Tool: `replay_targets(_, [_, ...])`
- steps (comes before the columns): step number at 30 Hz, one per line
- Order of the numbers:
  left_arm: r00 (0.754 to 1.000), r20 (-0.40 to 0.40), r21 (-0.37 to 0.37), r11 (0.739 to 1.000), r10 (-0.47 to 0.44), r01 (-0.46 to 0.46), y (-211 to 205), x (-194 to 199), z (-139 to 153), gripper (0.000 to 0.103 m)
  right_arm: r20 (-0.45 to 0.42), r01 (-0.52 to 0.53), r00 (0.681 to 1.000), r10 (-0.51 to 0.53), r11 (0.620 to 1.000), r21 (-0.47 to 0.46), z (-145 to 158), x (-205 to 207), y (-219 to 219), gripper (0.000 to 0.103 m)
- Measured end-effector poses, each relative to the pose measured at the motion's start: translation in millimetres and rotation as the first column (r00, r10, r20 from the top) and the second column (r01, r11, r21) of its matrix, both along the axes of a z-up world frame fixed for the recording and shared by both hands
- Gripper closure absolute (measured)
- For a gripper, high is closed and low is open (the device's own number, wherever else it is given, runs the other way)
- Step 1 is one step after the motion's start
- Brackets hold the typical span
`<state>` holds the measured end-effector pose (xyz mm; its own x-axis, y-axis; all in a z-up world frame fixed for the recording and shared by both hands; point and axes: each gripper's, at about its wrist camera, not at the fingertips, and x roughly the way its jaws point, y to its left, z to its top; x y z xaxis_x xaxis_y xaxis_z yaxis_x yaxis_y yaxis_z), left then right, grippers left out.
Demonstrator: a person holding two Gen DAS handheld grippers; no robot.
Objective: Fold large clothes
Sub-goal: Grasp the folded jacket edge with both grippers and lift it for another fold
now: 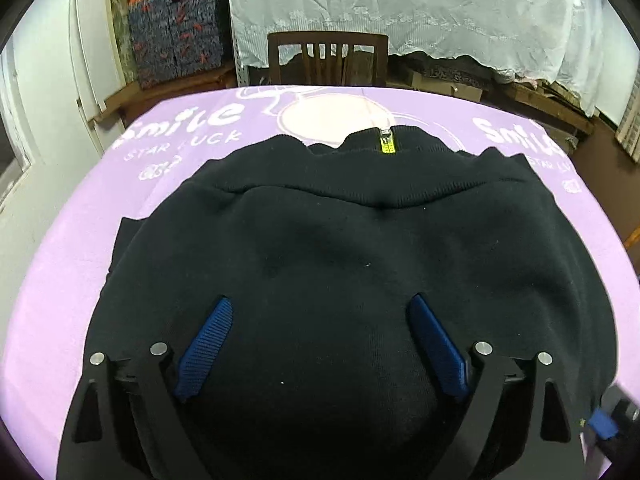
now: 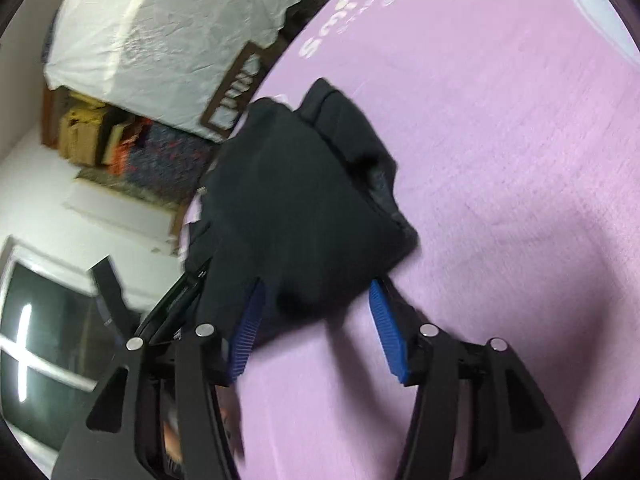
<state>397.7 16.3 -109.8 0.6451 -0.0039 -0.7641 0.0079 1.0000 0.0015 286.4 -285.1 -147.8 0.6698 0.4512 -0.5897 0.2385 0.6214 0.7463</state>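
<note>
The bench [image 1: 72, 240] is covered by a lilac cloth printed in white with "Smile" and "Star Luck", once toward each far corner. Behind it stands one dark wooden slat-backed chair [image 1: 328, 56], pushed up to the far edge. A crumpled white lace-trimmed sheet [image 1: 420, 12] is draped over whatever is stacked along the back wall, and to the left a pile of blue-and-orange patterned bedding [image 1: 176, 36] sits on a wooden shelf beside a white wall.

One garment lies on the cloth: a black knitted zip-up sweater [image 1: 340, 260], bunched into a thick mound near the front edge, its yellow-taped zipper [image 1: 387, 142] showing at the far hem.

The left claw [image 1: 320, 320] hovers over the mound with its two blue ribbed pads spread wide and nothing between them. The right claw [image 2: 316, 292] is also parted, a corner of the sweater [image 2: 296, 208] lying loose between its pads without being pinched.
</note>
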Motion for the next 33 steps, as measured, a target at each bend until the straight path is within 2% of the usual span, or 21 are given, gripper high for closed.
replay_targets(7, [1.000,0.016,-0.015,1.000,-0.010,0.011,3,-1,-2,0.011,-0.025,0.218,0.976,-0.217,0.975,0.034,-3,34,2,0.051])
replay_targets(8, [1.000,0.016,-0.018,1.000,-0.011,0.012,3,-1,-2,0.010,-0.004,0.246,0.969,-0.246,0.969,0.013,-4,39,1,0.058])
replay_targets(10, [1.000,0.018,-0.018,1.000,-0.015,0.015,3,-1,-2,0.010,0.031,0.279,0.960,-0.278,0.960,-0.008,-9,39,0,0.065])
replay_targets(13, [1.000,0.014,-0.020,1.000,-0.016,0.016,5,0,-3,0.009,0.057,0.224,0.973,-0.225,0.974,0.019,-14,33,15,0.069])
replay_targets(15, [1.000,0.013,-0.019,1.000,-0.019,0.020,5,0,-3,0.009,0.066,0.205,0.977,-0.203,0.978,-0.035,-11,39,23,0.071])
replay_targets(16, [1.000,0.012,-0.019,1.000,-0.021,0.021,5,0,-3,0.009,0.071,0.208,0.976,-0.205,0.977,-0.041,-12,42,23,0.075])
replay_targets(19, [1.000,0.009,-0.019,1.000,-0.025,0.025,5,1,-3,0.008,0.081,0.238,0.967,-0.240,0.971,0.034,-19,48,11,0.083])
replay_targets(22, [1.000,0.005,-0.019,0.999,-0.027,0.028,6,3,-3,0.006,0.095,0.242,0.965,-0.243,0.970,0.027,-17,47,13,0.083])
replay_targets(24, [1.000,0.000,-0.017,0.999,-0.029,0.029,6,4,-4,0.005,0.117,0.239,0.965,-0.236,0.971,-0.009,-15,46,16,0.085])
replay_targets(25, [1.000,-0.004,-0.019,0.999,-0.031,0.031,7,4,-4,0.005,0.132,0.233,0.965,-0.225,0.972,-0.042,-11,47,19,0.090])
replay_targets(28, [0.999,-0.026,-0.038,0.998,-0.046,0.045,12,8,-3,0.004,0.228,0.198,0.962,-0.149,0.957,-0.211,16,45,36,0.095])
replay_targets(31, [0.993,-0.092,-0.127,0.990,-0.079,0.067,28,14,7,0.005,0.334,0.170,0.942,-0.033,0.905,-0.390,42,39,62,0.096])
replay_targets(33, [0.988,-0.115,-0.209,0.975,-0.099,0.073,41,13,22,0.005,0.368,0.165,0.930,0.014,0.877,-0.451,49,35,74,0.096])
